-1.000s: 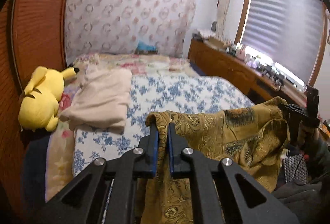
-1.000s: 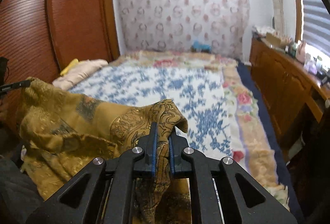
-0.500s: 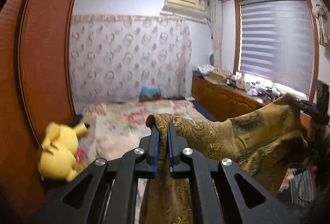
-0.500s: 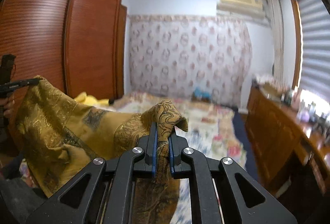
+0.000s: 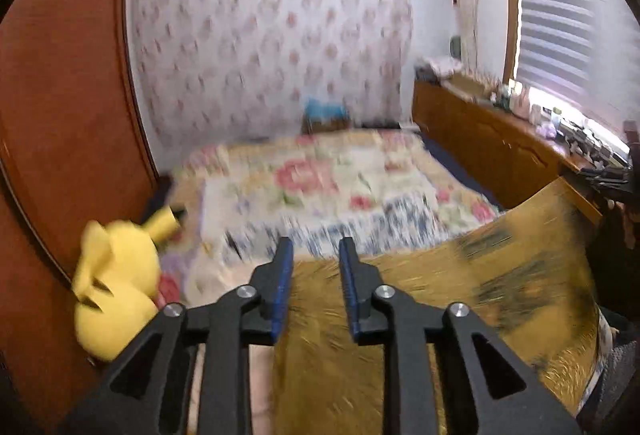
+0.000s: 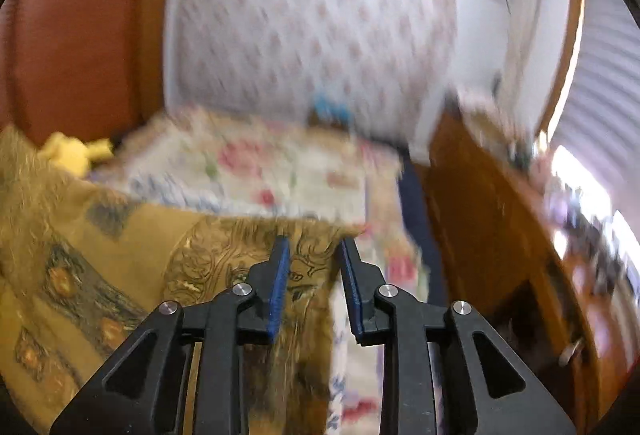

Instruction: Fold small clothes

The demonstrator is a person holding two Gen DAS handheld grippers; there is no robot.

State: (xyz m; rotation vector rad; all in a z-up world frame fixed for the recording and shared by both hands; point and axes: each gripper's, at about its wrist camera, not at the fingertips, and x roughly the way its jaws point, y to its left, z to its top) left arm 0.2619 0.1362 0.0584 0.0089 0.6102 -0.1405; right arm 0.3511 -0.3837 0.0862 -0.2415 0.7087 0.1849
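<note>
A mustard-gold patterned garment (image 5: pixel 460 299) is spread out low over the near end of the bed, blurred by motion. My left gripper (image 5: pixel 314 247) is open just above its near left edge, with nothing between the jaws. In the right wrist view the same garment (image 6: pixel 120 255) lies to the left and under my right gripper (image 6: pixel 312 243), which is also open and empty over its right corner. The other gripper shows small at the far right of the left wrist view (image 5: pixel 616 179).
The bed (image 5: pixel 320 187) has a floral and blue-patterned cover. A yellow plush toy (image 5: pixel 116 291) lies at its left edge beside a brown wardrobe (image 5: pixel 64 115). A wooden dresser (image 5: pixel 492 139) with small items runs along the right under the window blinds.
Both grippers have opened and let go of the gold garment, which has dropped from being held up to lying spread on the bed. Both cameras have tilted down fast.
</note>
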